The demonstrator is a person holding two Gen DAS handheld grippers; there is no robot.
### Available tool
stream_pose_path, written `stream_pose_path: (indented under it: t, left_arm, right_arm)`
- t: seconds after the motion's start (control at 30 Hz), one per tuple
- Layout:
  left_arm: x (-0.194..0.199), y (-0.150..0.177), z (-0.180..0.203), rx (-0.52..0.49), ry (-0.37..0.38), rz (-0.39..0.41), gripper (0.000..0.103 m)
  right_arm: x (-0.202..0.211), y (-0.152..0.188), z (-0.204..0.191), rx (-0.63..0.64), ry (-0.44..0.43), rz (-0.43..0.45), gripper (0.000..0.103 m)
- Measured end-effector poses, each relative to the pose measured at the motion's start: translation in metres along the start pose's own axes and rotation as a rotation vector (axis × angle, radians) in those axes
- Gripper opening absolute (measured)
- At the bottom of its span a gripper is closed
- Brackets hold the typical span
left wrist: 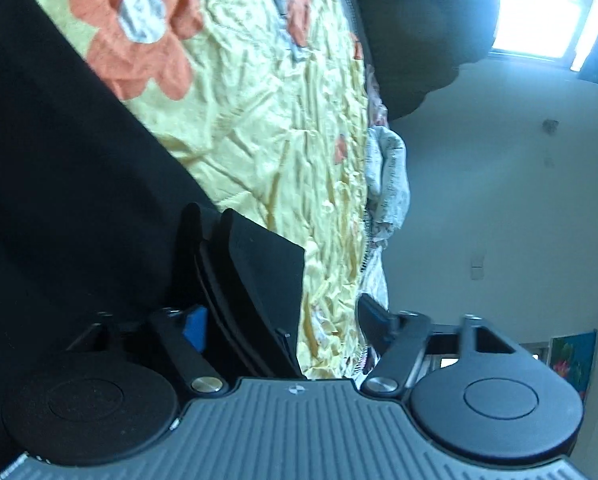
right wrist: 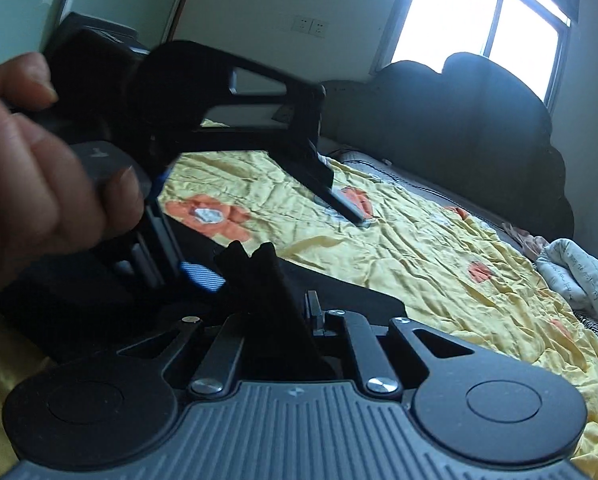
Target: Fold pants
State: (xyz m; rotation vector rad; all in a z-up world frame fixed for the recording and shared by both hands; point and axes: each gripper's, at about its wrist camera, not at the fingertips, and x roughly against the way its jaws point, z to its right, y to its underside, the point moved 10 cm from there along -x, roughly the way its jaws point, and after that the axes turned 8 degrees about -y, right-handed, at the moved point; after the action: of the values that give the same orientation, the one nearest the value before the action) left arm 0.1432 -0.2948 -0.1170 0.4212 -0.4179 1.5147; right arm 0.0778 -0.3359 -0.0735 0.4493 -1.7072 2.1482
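Right gripper [right wrist: 259,256]: closest to its camera, jaws pinched fully together on a peak of the black pants [right wrist: 339,300].
Left gripper [right wrist: 259,200]: jaws standing apart, nothing pressed between them; in its own view one finger [left wrist: 259,264] lies along the black cloth.
Pants: spread low on the yellow flowered quilt [right wrist: 419,240].
Hand [right wrist: 39,160]: wrapped around the left tool's handle.
Advice: probably close left on the edge before lifting, keeping both corners level.
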Motion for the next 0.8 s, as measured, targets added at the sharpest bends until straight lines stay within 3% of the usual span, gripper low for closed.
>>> stream_pose_path:
  t: [0.07, 0.13, 0.23, 0.3, 0.4, 0.5, 0.57, 0.8]
  left_arm:
    - [-0.003, -0.001, -0.004, 0.002, -0.018, -0.009, 0.050]
    - [-0.004, 0.002, -0.008, -0.001, -0.033, -0.017, 0.020]
    - [-0.006, 0.003, -0.012, -0.037, -0.065, -0.005, 0.004]
    - [-0.005, 0.004, -0.012, -0.072, -0.077, 0.019, 0.004]
    - [0.002, 0.004, -0.007, -0.151, -0.109, 0.063, 0.004]
    - [0.012, 0.005, 0.000, -0.227, -0.129, 0.102, 0.004]
    - [0.018, 0.007, 0.004, -0.281, -0.144, 0.130, 0.004]
    - [0.048, 0.010, 0.007, -0.456, -0.239, 0.237, 0.004]
  right_arm:
    - [0.000, 0.001, -0.004, 0.006, -0.008, -0.003, 0.008]
    - [0.000, 0.002, -0.007, 0.016, -0.005, -0.006, 0.008]
    - [0.001, 0.004, -0.007, 0.018, 0.009, -0.022, 0.010]
    - [0.001, 0.006, -0.007, 0.024, 0.007, -0.035, 0.012]
    - [0.002, 0.006, -0.011, 0.057, 0.019, -0.043, 0.027]
    - [0.006, 0.003, -0.016, 0.091, 0.044, -0.034, 0.026]
    - [0.007, 0.000, -0.019, 0.088, 0.039, -0.033, 0.015]
    - [0.006, -0.013, -0.036, 0.063, -0.020, -0.020, 0.011]
